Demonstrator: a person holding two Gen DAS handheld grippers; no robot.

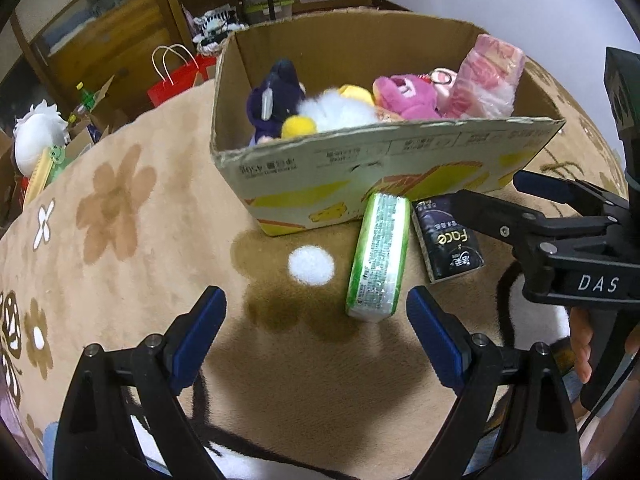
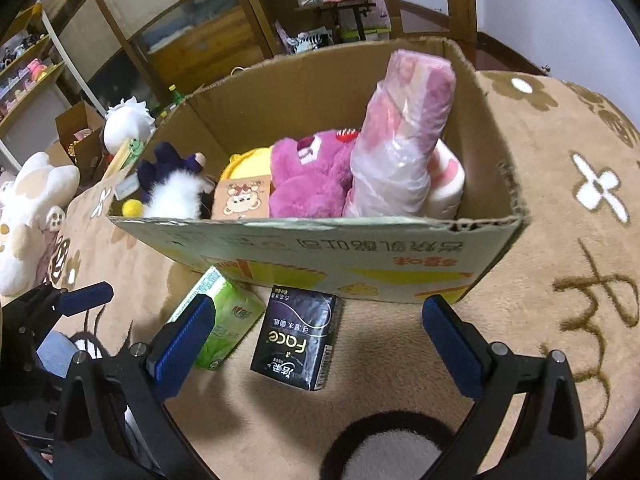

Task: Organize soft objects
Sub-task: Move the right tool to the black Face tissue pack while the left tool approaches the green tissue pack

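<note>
Tissue packs, two, lying on the rug just in front of the cardboard box (image 1: 360,168): one green pack (image 1: 378,256), one black pack (image 1: 446,236) beside it. Seen from the left wrist: left gripper (image 1: 316,312) spread wide, empty, above the green pack; right gripper (image 1: 504,196) above the black pack, spread apart. Inside the box: one purple toy (image 1: 276,96), one white fluffy toy (image 1: 336,112), one pink bear (image 1: 404,96), one pink wrapped roll (image 1: 490,76).

Seen from the right wrist: right gripper (image 2: 316,316) spread wide, empty, over the black pack (image 2: 298,342); green pack (image 2: 228,316) to its left, both touching the box (image 2: 320,252) front.
</note>
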